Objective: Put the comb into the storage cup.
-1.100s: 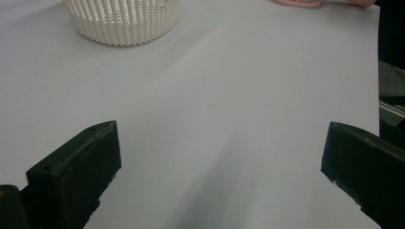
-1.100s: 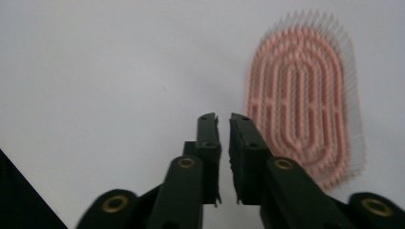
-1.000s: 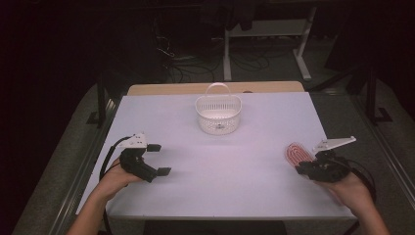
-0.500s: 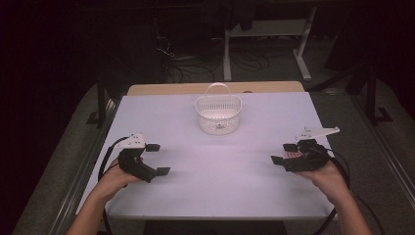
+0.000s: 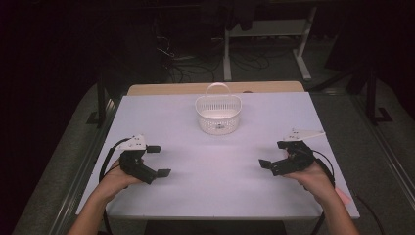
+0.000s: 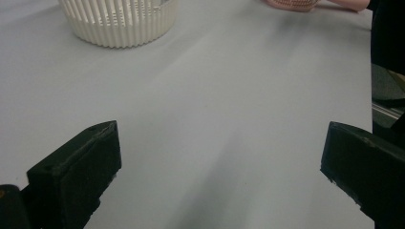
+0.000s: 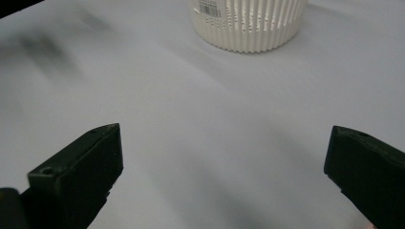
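High view: round, slatted white plastic basket [image 5: 218, 114].

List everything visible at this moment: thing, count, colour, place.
basket: one, white, slatted with a handle, far centre of the table, upright
pink ridged object: one, at the top edge of the left gripper view, cut off by the frame; what it is cannot be told
table: one, pale lilac top
left tool: one, black, near left of the table, jaws open, nothing between them
right tool: one, black, near right of the table, jaws open, nothing between them
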A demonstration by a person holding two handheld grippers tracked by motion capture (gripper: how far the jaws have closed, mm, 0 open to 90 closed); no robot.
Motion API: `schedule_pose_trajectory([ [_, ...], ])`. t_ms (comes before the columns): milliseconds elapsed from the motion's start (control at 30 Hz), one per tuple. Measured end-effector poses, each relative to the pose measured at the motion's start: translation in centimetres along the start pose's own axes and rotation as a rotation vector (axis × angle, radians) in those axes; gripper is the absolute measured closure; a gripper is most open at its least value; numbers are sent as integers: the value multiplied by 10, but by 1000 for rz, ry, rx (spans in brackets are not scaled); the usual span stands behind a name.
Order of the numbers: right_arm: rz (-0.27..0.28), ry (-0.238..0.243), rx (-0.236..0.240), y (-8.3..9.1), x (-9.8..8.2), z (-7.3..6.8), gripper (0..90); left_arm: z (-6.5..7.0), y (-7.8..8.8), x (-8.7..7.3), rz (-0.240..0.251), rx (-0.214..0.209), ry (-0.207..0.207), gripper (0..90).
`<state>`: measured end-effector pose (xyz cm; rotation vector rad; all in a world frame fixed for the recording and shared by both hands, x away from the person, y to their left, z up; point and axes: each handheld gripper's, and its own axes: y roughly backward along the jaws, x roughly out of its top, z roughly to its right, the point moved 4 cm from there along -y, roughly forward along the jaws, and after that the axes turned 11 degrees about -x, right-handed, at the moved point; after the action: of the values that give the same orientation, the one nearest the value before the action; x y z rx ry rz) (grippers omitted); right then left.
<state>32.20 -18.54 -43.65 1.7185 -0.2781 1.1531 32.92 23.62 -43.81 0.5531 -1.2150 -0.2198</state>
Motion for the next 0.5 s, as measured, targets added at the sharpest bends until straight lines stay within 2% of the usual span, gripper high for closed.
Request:
schedule_pose_trajectory([
  [67, 25, 30, -15, 0, -1, -2, 0, 0, 0, -1, 5, -6, 6, 0],
  [500, 4, 44, -6, 1, -1, -6, 0, -4, 1, -5, 6, -4, 8, 1],
])
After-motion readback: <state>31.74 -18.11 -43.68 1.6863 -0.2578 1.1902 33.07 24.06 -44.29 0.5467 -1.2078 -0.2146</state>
